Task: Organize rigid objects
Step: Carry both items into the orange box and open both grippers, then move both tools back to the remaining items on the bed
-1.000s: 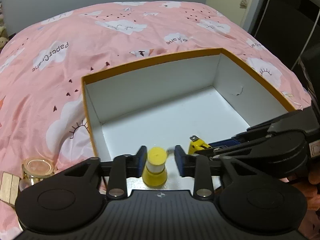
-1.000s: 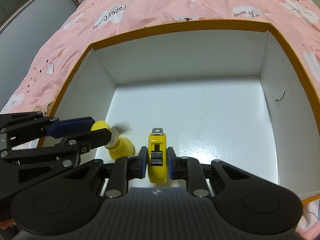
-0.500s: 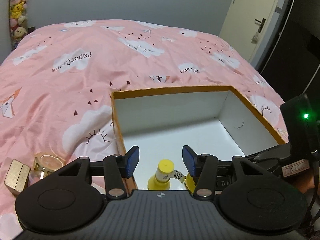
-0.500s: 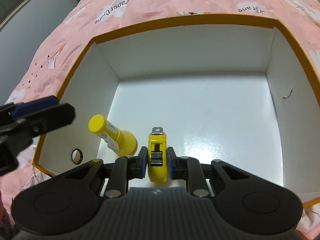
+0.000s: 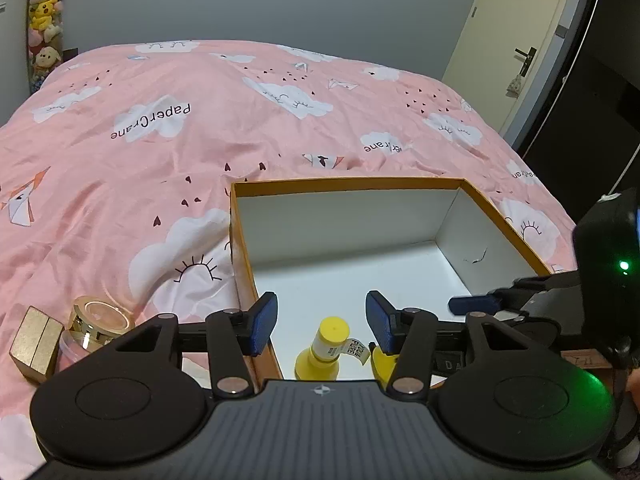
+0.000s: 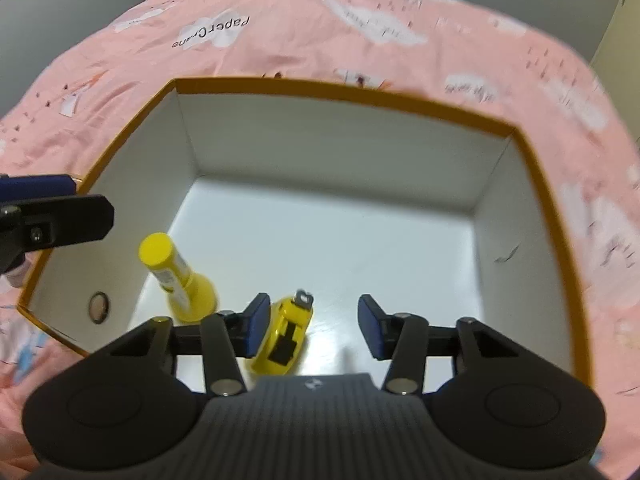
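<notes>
Pink bedspread point(image 5: 168, 184) reads "PaperCrane"; bottle tag point(image 5: 356, 350) "PURE".

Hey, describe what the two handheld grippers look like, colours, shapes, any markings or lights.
Both are matte black plastic. The left gripper and right gripper each have a ribbed central body with a small white emblem, two round discs at the sides, silver pivot pins on angular linkage arms, and blue pads on the jaws. In the left wrist view, a green light glows on the right gripper's black housing. No sleeves or cables show clearly.

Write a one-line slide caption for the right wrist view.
Right gripper open above the yellow tape measure, which lies beside an upright yellow bottle in the orange-rimmed box.
</notes>
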A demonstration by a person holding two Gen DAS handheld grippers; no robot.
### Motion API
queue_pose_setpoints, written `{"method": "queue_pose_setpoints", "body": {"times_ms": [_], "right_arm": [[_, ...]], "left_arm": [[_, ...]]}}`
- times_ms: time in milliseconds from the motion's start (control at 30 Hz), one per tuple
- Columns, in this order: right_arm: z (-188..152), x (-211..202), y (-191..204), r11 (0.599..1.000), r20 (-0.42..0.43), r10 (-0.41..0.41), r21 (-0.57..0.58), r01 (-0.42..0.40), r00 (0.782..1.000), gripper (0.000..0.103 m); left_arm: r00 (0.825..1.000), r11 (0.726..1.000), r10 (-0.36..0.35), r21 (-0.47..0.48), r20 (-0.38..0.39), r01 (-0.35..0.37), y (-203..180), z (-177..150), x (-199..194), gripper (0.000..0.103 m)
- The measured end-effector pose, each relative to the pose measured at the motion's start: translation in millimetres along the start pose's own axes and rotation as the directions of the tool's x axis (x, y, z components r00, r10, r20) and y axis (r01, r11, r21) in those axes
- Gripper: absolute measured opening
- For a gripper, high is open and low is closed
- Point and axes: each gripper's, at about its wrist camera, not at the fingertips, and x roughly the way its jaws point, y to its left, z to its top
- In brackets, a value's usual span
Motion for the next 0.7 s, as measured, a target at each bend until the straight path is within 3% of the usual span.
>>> {"method": "queue_pose_setpoints", "body": {"times_ms": [400,700], "right_arm": [[-1,-40,22,0.991,0.149,-0.056,-0.111,0.073,0.987,0.057],[1,-78,48,0.989,0.282,0.083,-0.14,-0.044,0.956,0.059]], "left_arm": [[0.999,1.0,0.013,-0.008,0.046,-0.013,2,-2,-17,0.06],[0.984,0.997,0.074,-0.019,0.159,-0.072,12,-8,-49,0.06]]}}
